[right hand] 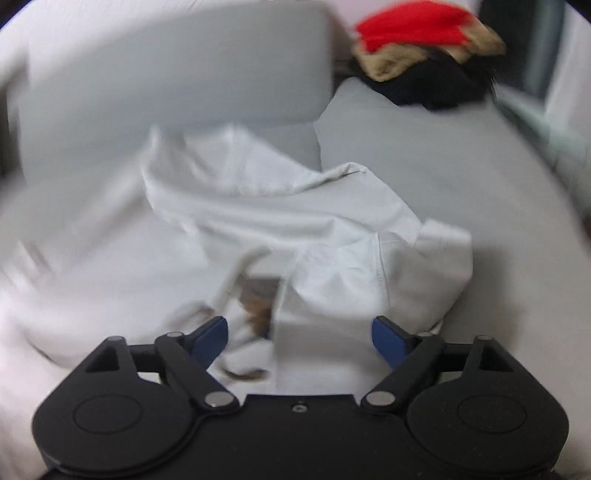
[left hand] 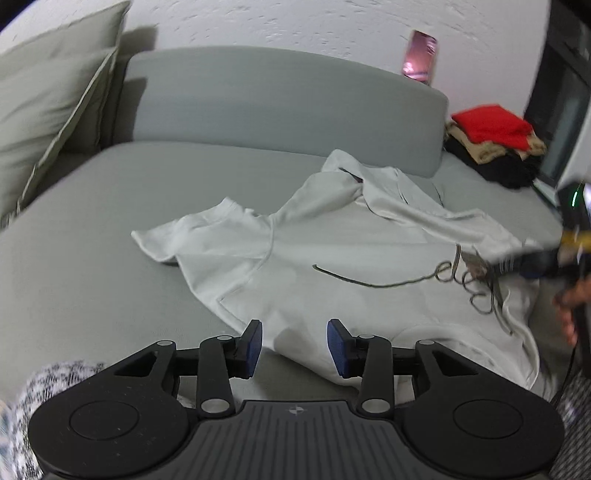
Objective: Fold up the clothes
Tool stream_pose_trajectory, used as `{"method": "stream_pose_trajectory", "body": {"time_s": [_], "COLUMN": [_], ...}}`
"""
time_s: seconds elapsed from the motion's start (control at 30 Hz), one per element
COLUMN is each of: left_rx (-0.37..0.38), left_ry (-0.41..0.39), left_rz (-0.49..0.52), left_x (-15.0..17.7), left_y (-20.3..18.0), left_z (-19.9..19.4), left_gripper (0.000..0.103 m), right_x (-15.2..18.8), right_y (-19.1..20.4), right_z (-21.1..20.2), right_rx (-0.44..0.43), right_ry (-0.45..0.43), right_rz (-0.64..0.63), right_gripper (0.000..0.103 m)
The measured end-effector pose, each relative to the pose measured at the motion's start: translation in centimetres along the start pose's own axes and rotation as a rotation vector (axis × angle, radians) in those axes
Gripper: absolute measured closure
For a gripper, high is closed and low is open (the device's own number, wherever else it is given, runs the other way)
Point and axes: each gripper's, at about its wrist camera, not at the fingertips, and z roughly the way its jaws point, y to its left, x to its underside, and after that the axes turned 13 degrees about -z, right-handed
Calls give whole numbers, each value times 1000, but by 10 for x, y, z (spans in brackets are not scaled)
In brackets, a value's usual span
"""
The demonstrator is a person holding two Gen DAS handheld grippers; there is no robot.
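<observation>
A white T-shirt (left hand: 332,251) with a dark scribbled print lies crumpled on the grey sofa seat (left hand: 92,266). My left gripper (left hand: 294,347) is open and empty, its blue pads just above the shirt's near hem. The right gripper (left hand: 535,262) shows at the far right of the left wrist view, blurred, over the shirt's printed part. In the right wrist view the right gripper (right hand: 299,338) is open wide over the bunched shirt (right hand: 332,229), with white cloth between the jaws but not clamped. That view is motion-blurred.
A pile of folded clothes, red (left hand: 491,125) on tan and black, sits at the sofa's far right corner and also shows in the right wrist view (right hand: 413,22). A grey backrest (left hand: 280,99) and pale cushions (left hand: 48,107) stand behind. A patterned cloth (left hand: 44,391) lies at the lower left.
</observation>
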Motion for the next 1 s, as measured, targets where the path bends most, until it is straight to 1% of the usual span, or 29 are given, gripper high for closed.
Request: {"method": "stream_pose_trajectory", "body": {"time_s": [0.03, 0.07, 0.13, 0.2, 0.23, 0.4, 0.47, 0.5, 0.53, 0.57, 0.63, 0.7, 0.77, 0.8, 0.87, 0.9, 0.93, 0.97, 1.0], "left_rx": [3, 6, 15, 26, 27, 21, 8, -1, -8, -15, -26, -37, -47, -42, -34, -29, -25, -19, -9], "left_ry": [-1, 0, 6, 12, 14, 40, 56, 56, 53, 50, 52, 54, 55, 52, 46, 43, 40, 36, 23], "left_rz": [-17, -30, -40, -44, -40, -11, -3, -1, -2, -3, -22, -43, -63, -57, -43, -37, -30, -20, 24], "left_x": [0, 1, 1, 1, 1, 4, 6, 7, 8, 9, 10, 10, 9, 8, 4, 2, 0, -1, -1], "left_y": [3, 5, 6, 6, 4, -3, -6, -6, -5, -5, 0, 4, 8, 7, 4, 3, 1, -1, -10], "left_z": [-1, -1, 0, 1, 1, 6, 8, 7, 5, 4, 0, -2, -4, -3, -1, 0, 1, 2, 4], "left_gripper": [64, 64, 64, 64, 64, 63, 63, 63, 62, 61, 59, 59, 59, 60, 67, 76, 83, 85, 85], "right_x": [0, 1, 3, 14, 21, 65, 77, 81, 83, 85, 88, 89, 92, 94, 96, 98, 98, 95, 92], "right_y": [4, 8, 9, -19, -33, -110, -125, -129, -131, -129, -124, -118, -109, -101, -86, -78, -68, -54, -41], "right_z": [3, 5, 4, -25, -38, -73, -74, -78, -83, -87, -93, -101, -104, -101, -95, -92, -89, -84, -79], "right_rx": [26, 51, 100, 136, 156, 265, 274, 249, 234, 217, 157, 59, -54, -111, -223, -279, -321, -333, -339], "right_ry": [10, 20, 25, -42, -60, -17, -1, -16, -26, -39, -73, -97, -108, -102, -89, -83, -74, -60, -48], "right_rz": [-34, -67, -110, -39, 1, 227, 274, 315, 342, 352, 355, 364, 373, 360, 334, 321, 293, 240, 190], "right_gripper": [86, 100, 101, 101, 101, 101, 101, 99, 92, 81, 69, 66, 60, 60, 64, 74, 87, 90, 90]}}
